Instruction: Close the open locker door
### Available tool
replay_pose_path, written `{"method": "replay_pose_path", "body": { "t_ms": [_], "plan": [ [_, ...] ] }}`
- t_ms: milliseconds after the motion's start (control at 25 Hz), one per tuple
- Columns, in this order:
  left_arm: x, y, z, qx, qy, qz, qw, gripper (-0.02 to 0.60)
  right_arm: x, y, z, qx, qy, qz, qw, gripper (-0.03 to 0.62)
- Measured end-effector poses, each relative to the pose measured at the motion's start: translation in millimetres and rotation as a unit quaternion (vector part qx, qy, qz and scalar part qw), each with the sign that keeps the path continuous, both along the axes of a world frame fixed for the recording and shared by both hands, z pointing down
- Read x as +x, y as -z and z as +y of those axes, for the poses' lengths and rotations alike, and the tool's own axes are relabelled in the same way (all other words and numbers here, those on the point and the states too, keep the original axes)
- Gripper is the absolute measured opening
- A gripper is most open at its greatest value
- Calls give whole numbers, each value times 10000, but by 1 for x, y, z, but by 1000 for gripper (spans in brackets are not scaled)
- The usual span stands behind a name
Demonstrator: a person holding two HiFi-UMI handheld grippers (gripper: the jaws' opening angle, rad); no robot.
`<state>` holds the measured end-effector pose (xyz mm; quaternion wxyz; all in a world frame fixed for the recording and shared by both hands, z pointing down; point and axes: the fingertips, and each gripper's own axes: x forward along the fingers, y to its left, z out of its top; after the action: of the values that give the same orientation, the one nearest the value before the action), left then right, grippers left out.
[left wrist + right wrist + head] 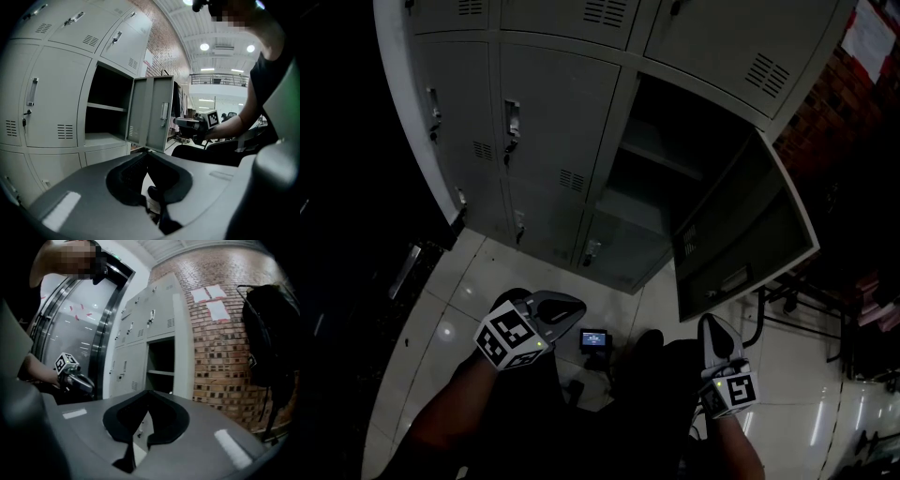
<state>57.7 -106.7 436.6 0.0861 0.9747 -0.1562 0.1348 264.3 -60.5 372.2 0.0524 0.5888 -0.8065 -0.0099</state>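
The grey locker bank (534, 141) has one open compartment (661, 159) with a shelf inside. Its door (741, 234) swings out to the right, inner face toward me. In the left gripper view the same door (152, 112) stands ajar beside the dark compartment (105, 112). My left gripper (572, 307) is low at the left, well short of the lockers, jaws together and empty. My right gripper (712, 323) is low at the right, below the door's lower edge and not touching it. Its jaws are also together with nothing between them (147, 391).
A small device with a lit screen (596, 339) lies on the pale tiled floor between my grippers. A brick wall (825, 103) runs to the right of the lockers, with a black backpack (267, 348) hanging there. Dark stand legs (769, 309) sit below the door.
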Motion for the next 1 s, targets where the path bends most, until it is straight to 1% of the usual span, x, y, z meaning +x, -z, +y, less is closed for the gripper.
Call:
{"method": "replay_pose_path", "body": {
  "t_ms": [80, 160, 240, 280, 400, 520, 1000],
  "plan": [
    [-1, 0, 0, 5, 0, -7, 10000, 12, -26, -14, -3, -130, 557, 173, 9982, 2],
    [-1, -1, 1, 0, 7, -3, 10000, 12, -47, -26, -4, -300, 1020, 343, 9937, 2],
    [-2, 0, 1, -3, 16, -7, 10000, 12, -58, -33, -5, -479, 1317, 333, 9896, 2],
    [-3, 1, 1, -3, 22, -17, 10000, 12, -60, -35, -7, -565, 1379, 269, 9885, 2],
    [-3, 1, 0, 7, 32, -35, 10000, 12, -58, -38, -12, -753, 1377, 13, 9876, 1],
    [-2, 2, 0, 19, 24, -37, 10000, 12, -54, -37, -12, -780, 1366, -113, 9875, 0],
    [-2, 0, 0, 24, 26, -88, 10000, 12, -55, -40, -13, -770, 1408, -84, 9870, 0]
  ]
}}
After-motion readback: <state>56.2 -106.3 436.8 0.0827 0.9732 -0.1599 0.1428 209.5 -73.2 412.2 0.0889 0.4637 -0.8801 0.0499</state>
